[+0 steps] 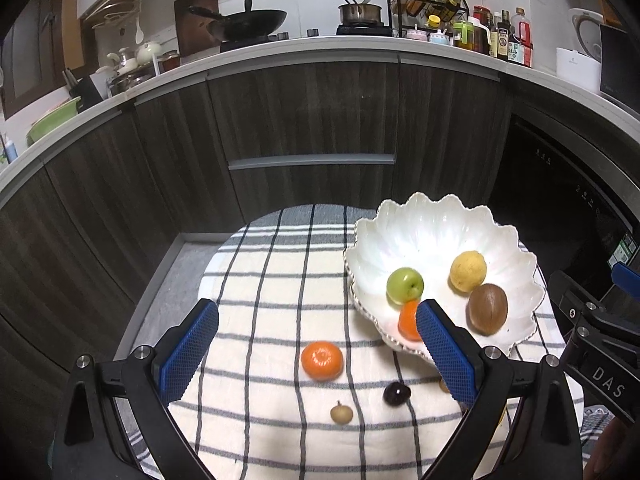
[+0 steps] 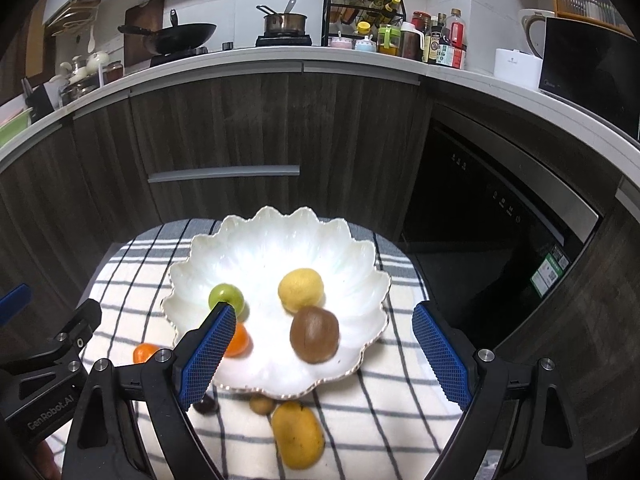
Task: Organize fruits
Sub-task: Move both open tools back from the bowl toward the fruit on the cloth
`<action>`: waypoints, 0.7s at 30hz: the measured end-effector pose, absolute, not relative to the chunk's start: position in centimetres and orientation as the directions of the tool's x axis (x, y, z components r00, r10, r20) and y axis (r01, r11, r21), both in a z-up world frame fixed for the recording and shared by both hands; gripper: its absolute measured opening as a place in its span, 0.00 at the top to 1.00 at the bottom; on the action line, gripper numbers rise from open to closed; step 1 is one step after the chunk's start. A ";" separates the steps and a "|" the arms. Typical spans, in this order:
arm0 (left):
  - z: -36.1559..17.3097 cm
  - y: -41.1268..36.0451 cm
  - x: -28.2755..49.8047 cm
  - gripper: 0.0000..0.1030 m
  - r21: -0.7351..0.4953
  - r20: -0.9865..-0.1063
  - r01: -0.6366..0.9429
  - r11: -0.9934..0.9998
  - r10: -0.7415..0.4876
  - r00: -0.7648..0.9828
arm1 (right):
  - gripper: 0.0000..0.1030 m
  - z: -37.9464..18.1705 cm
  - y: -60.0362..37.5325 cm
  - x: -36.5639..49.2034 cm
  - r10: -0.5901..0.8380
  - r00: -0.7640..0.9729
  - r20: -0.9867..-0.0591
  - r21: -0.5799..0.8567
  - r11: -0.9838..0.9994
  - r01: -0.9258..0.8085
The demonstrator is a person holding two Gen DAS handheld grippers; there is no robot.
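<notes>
Both grippers hang spread wide, holding nothing; left gripper (image 1: 317,344) has the loose orange mandarin (image 1: 322,360) sitting pretty much dead centre between its blue pads, w/ the dark cherry (image 1: 397,394) and tan longan (image 1: 341,413) a bit nearer its base; right gripper (image 2: 324,350) is over the white scalloped bowl (image 2: 280,240), yellow mango (image 2: 298,434) lying lengthwise under it, closer to that side; imo left takes the mandarin, bowl's off to its right.

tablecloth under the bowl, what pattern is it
The tablecloth is white with dark grey checked stripes, clearest in the left wrist view.
</notes>
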State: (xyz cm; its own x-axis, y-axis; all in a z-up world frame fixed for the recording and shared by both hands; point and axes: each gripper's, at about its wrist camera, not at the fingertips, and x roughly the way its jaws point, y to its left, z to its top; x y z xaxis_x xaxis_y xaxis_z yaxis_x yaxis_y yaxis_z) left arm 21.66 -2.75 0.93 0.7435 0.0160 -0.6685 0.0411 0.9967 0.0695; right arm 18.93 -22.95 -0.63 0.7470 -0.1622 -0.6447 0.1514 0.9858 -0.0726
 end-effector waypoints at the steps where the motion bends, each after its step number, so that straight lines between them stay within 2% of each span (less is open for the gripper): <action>1: 0.7 -2.6 21.4 0.02 0.067 -0.670 0.041 0.997 0.014 0.743 | 0.12 -0.8 -22.8 18.7 -0.160 0.745 -0.647 -0.072 0.986 0.149; 21: -4.3 -2.3 18.3 0.02 0.074 -0.693 0.029 0.997 0.030 0.720 | 0.12 -5.5 -22.4 16.5 -0.150 0.704 -0.694 -0.079 0.988 0.133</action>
